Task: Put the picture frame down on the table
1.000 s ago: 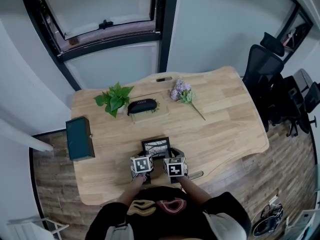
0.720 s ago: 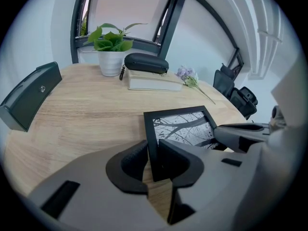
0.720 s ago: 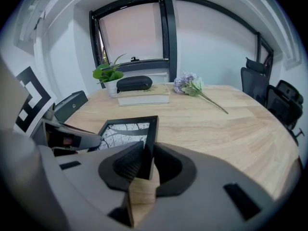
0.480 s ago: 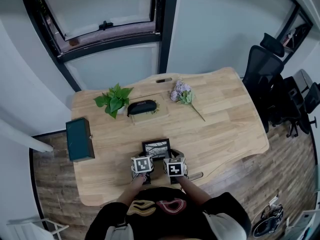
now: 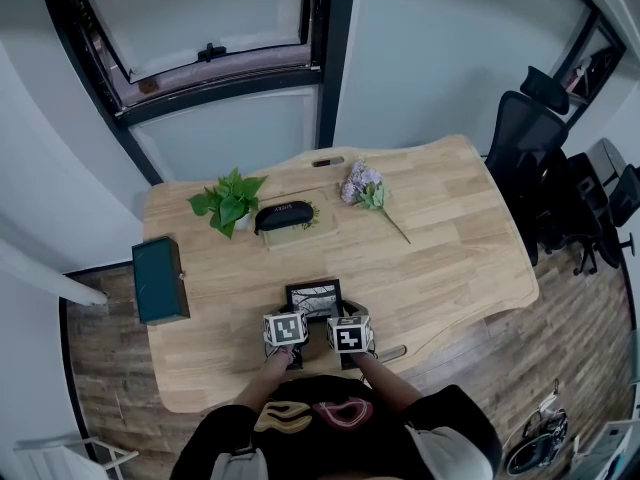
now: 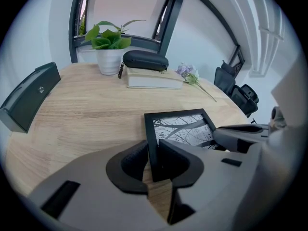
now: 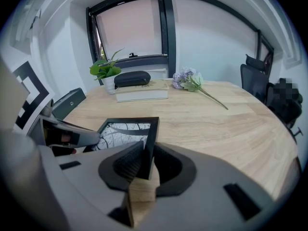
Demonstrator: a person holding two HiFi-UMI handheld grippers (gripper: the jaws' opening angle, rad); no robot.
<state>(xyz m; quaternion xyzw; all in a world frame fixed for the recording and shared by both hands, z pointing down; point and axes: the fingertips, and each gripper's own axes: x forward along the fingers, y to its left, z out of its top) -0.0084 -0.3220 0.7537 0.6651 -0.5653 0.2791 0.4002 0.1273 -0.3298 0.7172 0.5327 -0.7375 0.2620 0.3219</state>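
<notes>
Picture frame [image 5: 313, 297] — black, face up, low over table [image 5: 450, 228]; left gripper [image 6: 155, 163] clamped on its left edge, right gripper [image 7: 143, 163] on its right edge.

- No words, brands or numbers can be read anywhere.
- Case [image 5: 284, 214], beyond the frame [image 5: 313, 296]: a pale mark on its lid, too small to read.
- Box [image 6: 29, 102], left of the frame: a small pale emblem, no letters made out.
- Left cube [image 5: 285, 329] and right cube [image 5: 349, 335], just nearer than the frame: black-and-white square codes, not letters.
</notes>
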